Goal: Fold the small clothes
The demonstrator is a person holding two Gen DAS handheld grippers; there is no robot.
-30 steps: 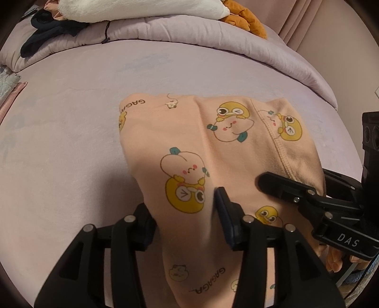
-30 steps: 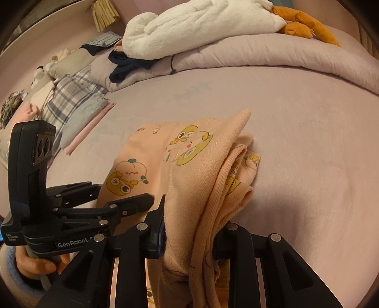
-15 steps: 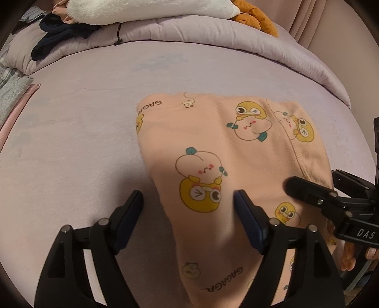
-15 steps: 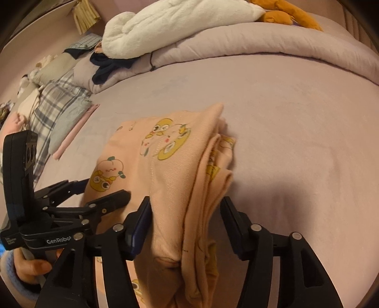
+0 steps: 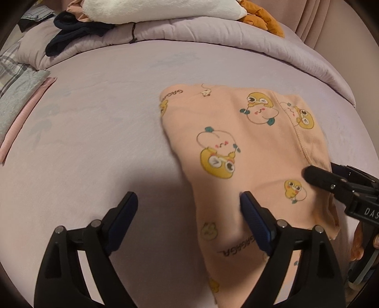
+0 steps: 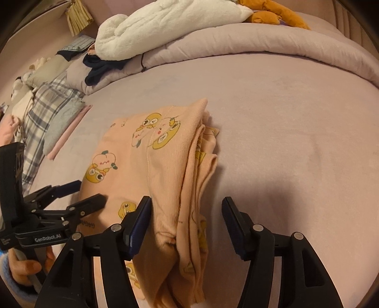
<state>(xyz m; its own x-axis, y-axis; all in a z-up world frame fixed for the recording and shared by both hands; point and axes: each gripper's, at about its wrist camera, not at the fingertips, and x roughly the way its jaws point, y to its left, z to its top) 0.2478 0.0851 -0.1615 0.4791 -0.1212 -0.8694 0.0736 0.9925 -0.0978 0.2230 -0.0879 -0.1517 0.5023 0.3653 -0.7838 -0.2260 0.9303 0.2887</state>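
Note:
A folded peach garment (image 5: 236, 142) printed with yellow cartoon figures lies on the lilac bed sheet (image 5: 94, 142). My left gripper (image 5: 187, 199) is low over its near left edge. Its jaws are opening, and the cloth's edge lies between them, nearer the right pad, unpinched. My right gripper (image 6: 187, 203) is open and straddles the stacked fold edges of the garment (image 6: 146, 165), with neither pad pressing. Each gripper shows in the other's view: the right gripper (image 5: 324, 169) at the garment's right side, the left gripper (image 6: 91, 190) at its left side.
A rolled lilac duvet (image 6: 260, 47) runs along the back, with a white fluffy blanket (image 6: 165, 26), an orange plush toy (image 6: 272, 14) and dark navy clothes (image 6: 99, 68) on it. Plaid and grey folded clothes (image 6: 49, 111) lie at the left. A hand (image 6: 21, 267) holds the left gripper.
Both grippers have opened and let go of the peach garment, which has settled lower onto the bed. The left gripper has drawn back a little from it.

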